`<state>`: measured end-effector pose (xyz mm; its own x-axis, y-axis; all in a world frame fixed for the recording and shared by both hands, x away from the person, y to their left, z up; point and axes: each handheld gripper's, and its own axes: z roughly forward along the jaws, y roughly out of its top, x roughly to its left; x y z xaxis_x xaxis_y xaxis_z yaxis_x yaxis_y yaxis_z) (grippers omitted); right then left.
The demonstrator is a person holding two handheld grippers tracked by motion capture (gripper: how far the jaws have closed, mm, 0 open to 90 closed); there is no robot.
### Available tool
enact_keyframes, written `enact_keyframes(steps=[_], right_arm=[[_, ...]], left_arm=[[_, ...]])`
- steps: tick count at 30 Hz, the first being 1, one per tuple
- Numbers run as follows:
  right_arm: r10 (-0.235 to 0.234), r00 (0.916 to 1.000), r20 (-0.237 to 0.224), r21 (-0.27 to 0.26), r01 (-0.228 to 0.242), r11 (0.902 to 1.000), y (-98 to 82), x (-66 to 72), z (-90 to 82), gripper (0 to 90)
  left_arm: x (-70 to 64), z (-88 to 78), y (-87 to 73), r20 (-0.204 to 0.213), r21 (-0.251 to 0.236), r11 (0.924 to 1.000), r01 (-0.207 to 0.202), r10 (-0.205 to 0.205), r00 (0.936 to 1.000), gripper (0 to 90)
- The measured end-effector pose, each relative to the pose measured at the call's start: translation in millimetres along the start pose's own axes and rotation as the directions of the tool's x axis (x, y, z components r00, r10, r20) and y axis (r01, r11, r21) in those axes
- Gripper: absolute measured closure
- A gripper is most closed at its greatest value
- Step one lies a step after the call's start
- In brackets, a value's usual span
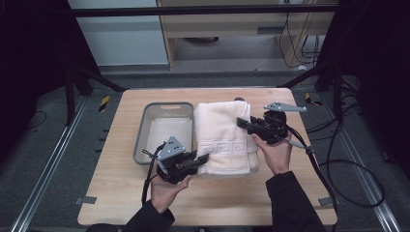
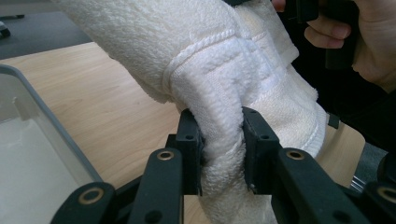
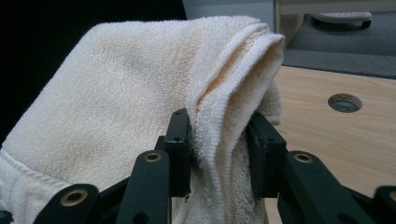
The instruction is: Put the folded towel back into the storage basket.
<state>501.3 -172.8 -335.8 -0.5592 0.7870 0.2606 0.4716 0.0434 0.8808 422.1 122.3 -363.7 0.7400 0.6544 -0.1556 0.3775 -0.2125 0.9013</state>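
Towel (image 1: pixel 225 137) sits just right of the grey bin (image 1: pixel 145 130). Your left gripper (image 2: pixel 219 142) and right gripper (image 3: pixel 218 149) each pinch a folded edge. Soft, floppy, light; grip all the layers.

no readable text, labels or numbers

Fluffy terry-cloth towel (image 1: pixel 225 135), matt wood-grain table (image 1: pixel 116 193), translucent plastic bin (image 1: pixel 145 140)
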Motion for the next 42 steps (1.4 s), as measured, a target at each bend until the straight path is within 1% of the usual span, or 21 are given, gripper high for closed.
enact_keyframes(steps=[4,9,16,18,23,28,30,33,36,37,40,42], right_arm=[[-0.014,0.9999,0.001,-0.001,0.014,0.9999,6.1,6.4,4.4,65.5],[-0.026,0.9996,-0.004,-0.012,0.026,0.9996,15.2,15.6,12.3,65.5],[-0.043,0.9991,-0.008,-0.019,0.042,0.9989,26.3,29.0,26.1,65.5],[-0.042,0.9990,-0.012,-0.020,0.042,0.9989,28.5,31.5,29.7,65.5],[-0.048,0.9987,-0.015,-0.016,0.048,0.9987,34.6,38.3,37.8,65.4],[-0.057,0.9982,-0.021,-0.014,0.057,0.9983,41.5,45.9,45.3,65.4],[-0.061,0.9979,-0.021,-0.016,0.061,0.9980,42.7,47.5,46.8,65.4],[-0.064,0.9976,-0.027,-0.020,0.064,0.9978,46.5,53.9,54.3,65.4],[-0.068,0.9973,-0.028,-0.018,0.068,0.9975,48.1,57.1,58.9,65.4],[-0.075,0.9967,-0.031,-0.018,0.075,0.9971,49.9,60.7,63.2,65.4],[-0.078,0.9964,-0.035,-0.019,0.077,0.9969,51.6,64.0,67.3,65.4],[-0.081,0.9959,-0.038,-0.015,0.081,0.9966,54.0,68.5,73.4,65.4]], left_arm=[[3.9,-4.1,0.8,-0.004,-0.007,1.0000,0.002,-0.002,1.0000,70.9],[13.2,-15.2,3.5,-0.030,-0.034,0.9994,0.007,-0.008,0.9995,70.9],[24.8,-27.0,5.2,-0.060,-0.051,0.9986,0.014,-0.017,0.9981,70.9],[26.4,-28.6,5.2,-0.061,-0.054,0.9984,0.016,-0.020,0.9979,70.9],[35.5,-36.2,5.1,-0.067,-0.069,0.9971,0.033,-0.038,0.9971,70.9],[42.8,-44.0,6.4,-0.076,-0.080,0.9959,0.041,-0.047,0.9960,70.8],[44.2,-45.7,6.6,-0.081,-0.082,0.9959,0.038,-0.045,0.9957,70.8],[49.8,-51.6,6.0,-0.101,-0.091,0.9950,0.041,-0.050,0.9936,70.8],[53.0,-54.8,5.3,-0.108,-0.094,0.9944,0.047,-0.057,0.9925,70.8],[56.4,-58.0,4.8,-0.114,-0.097,0.9940,0.052,-0.063,0.9915,70.8],[59.6,-61.2,4.6,-0.120,-0.098,0.9934,0.059,-0.071,0.9903,70.8],[64.0,-64.8,4.0,-0.129,-0.093,0.9937,0.063,-0.075,0.9888,70.8]])
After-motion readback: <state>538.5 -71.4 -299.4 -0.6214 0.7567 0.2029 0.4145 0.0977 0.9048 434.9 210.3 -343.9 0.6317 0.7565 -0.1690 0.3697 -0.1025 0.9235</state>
